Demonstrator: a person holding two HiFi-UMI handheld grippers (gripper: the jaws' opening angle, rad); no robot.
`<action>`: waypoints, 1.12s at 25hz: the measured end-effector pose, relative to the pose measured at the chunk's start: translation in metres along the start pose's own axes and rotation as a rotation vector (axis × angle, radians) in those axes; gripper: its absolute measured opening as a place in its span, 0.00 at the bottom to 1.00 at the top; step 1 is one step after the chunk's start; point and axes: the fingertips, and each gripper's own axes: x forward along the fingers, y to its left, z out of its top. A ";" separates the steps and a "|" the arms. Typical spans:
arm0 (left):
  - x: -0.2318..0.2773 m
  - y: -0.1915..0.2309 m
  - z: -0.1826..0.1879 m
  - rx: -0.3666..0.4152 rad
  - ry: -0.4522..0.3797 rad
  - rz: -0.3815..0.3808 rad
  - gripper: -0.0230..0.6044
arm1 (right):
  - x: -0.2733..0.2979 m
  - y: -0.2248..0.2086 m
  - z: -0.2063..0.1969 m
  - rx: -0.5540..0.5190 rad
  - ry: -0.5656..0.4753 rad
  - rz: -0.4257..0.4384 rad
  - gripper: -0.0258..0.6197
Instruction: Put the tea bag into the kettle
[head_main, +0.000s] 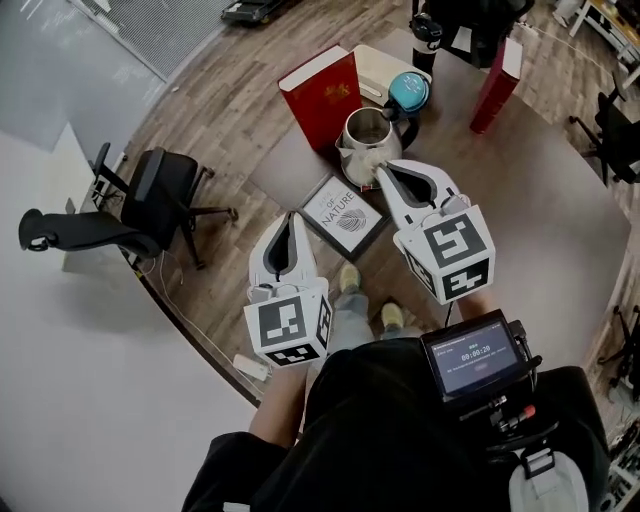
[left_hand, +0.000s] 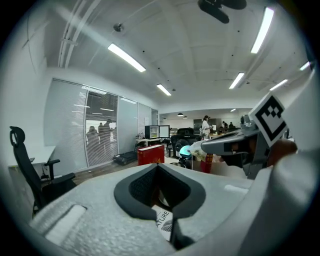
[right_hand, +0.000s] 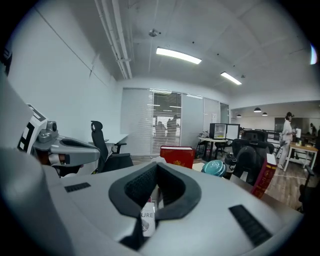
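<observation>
Two grippers are held out over the near edge of a grey bench (head_main: 545, 215). The right gripper (head_main: 383, 172) has its jaws pressed together on a small pale tea bag (left_hand: 197, 147), which shows as a whitish lump right at the jaw tips in the right gripper view. It hangs at the near rim of the open steel kettle (head_main: 366, 138), though I cannot tell whether it is over the opening or just beside it. The left gripper (head_main: 291, 217) has its jaws closed tip to tip with nothing between them, and sits nearer the person, just left of a flat-lying book (head_main: 343, 218). A teal lid (head_main: 408, 90) lies just behind the kettle. A red book (head_main: 322, 95) stands upright to the kettle's left, and another red book (head_main: 497, 72) stands well off to the right.
</observation>
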 end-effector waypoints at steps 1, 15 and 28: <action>0.013 -0.001 0.002 0.003 -0.003 -0.025 0.04 | 0.006 -0.007 0.002 0.006 0.001 -0.016 0.05; 0.145 0.003 0.043 0.057 -0.055 -0.344 0.04 | 0.060 -0.081 0.037 0.074 -0.016 -0.277 0.05; 0.187 0.013 0.028 0.050 -0.009 -0.471 0.04 | 0.102 -0.088 -0.017 0.130 0.111 -0.367 0.05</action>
